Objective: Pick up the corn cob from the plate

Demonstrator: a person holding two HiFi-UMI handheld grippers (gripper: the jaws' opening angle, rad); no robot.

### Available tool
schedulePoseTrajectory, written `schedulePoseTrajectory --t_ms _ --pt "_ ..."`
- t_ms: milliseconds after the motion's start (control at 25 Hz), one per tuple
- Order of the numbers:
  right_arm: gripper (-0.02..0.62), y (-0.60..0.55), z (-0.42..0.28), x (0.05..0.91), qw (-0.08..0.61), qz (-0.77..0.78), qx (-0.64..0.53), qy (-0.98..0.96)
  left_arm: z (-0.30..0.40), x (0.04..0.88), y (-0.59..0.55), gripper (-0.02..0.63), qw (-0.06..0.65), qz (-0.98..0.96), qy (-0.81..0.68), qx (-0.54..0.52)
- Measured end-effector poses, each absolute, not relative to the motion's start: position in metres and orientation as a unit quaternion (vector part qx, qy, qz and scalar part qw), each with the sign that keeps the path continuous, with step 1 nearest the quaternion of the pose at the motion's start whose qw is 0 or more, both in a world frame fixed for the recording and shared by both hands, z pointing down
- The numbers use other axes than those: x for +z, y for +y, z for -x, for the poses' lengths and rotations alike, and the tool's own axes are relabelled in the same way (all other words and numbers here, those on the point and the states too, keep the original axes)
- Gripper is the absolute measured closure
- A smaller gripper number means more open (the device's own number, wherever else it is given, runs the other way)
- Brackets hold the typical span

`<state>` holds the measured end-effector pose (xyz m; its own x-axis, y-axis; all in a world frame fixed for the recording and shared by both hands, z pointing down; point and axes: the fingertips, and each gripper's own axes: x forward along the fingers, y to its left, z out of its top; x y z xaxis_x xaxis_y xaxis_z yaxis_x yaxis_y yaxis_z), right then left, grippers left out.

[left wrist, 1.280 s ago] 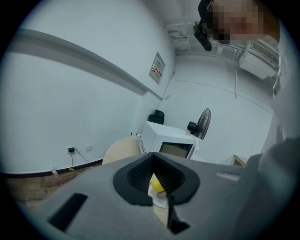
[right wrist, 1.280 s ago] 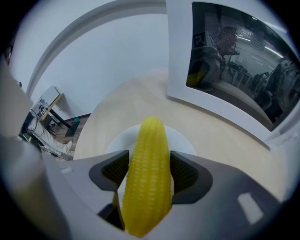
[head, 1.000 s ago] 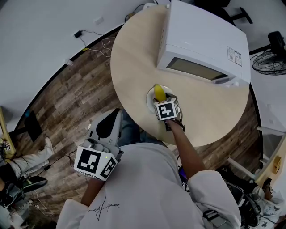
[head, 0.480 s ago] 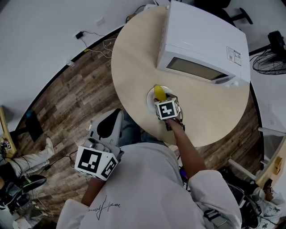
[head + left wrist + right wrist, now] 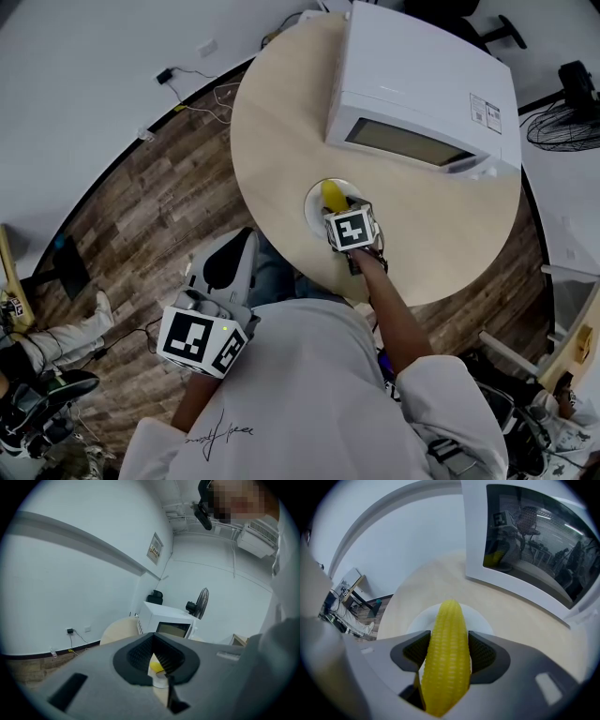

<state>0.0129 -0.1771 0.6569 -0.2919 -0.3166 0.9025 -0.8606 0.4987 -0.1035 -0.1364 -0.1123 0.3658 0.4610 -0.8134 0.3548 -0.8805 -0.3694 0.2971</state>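
A yellow corn cob (image 5: pixel 449 658) lies on a small white plate (image 5: pixel 419 620) on the round wooden table (image 5: pixel 272 122). My right gripper (image 5: pixel 449 640) points steeply down over the plate (image 5: pixel 312 202). Its jaws have just been closing, and both pads now press the cob's sides. In the head view only the cob's far end (image 5: pixel 332 194) shows beyond the marker cube. My left gripper (image 5: pixel 225 267) hangs off the table's near edge, over the floor, shut on nothing. Through its jaws (image 5: pixel 153 641) the cob (image 5: pixel 156 667) shows far off.
A white microwave (image 5: pixel 422 84) stands on the table just behind the plate, its door facing the plate (image 5: pixel 534 541). A standing fan (image 5: pixel 562 127) is at the right, off the table. Cables and sockets run along the wall at the left.
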Motion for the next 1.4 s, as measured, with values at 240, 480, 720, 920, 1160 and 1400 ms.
schedulePoseTrajectory --t_ms 240,480,720,920,1160,1400 --pt "0.328 -0.177 -0.016 0.651 0.435 -0.400 0.309 -0.745 0.132 0.365 -0.111 0.615 0.225 -0.827 -0.510 0.073" --pt "0.328 -0.174 -0.013 0.648 0.425 -0.398 0.313 -0.750 0.132 0.363 -0.107 0.615 0.222 -0.827 -0.511 0.071" --pt "0.328 -0.174 -0.014 0.642 0.424 -0.401 0.310 -0.750 0.129 0.362 -0.105 0.615 0.221 -0.828 -0.510 0.071" --pt "0.328 -0.172 -0.013 0.637 0.415 -0.402 0.308 -0.756 0.127 0.362 -0.102 0.615 0.220 -0.830 -0.508 0.070" --pt "0.328 -0.173 -0.018 0.629 0.402 -0.405 0.312 -0.760 0.122 0.363 -0.100 0.615 0.220 -0.831 -0.505 0.071" --pt "0.328 -0.170 -0.022 0.618 0.391 -0.413 0.315 -0.760 0.119 0.362 -0.099 0.615 0.217 -0.835 -0.500 0.072"
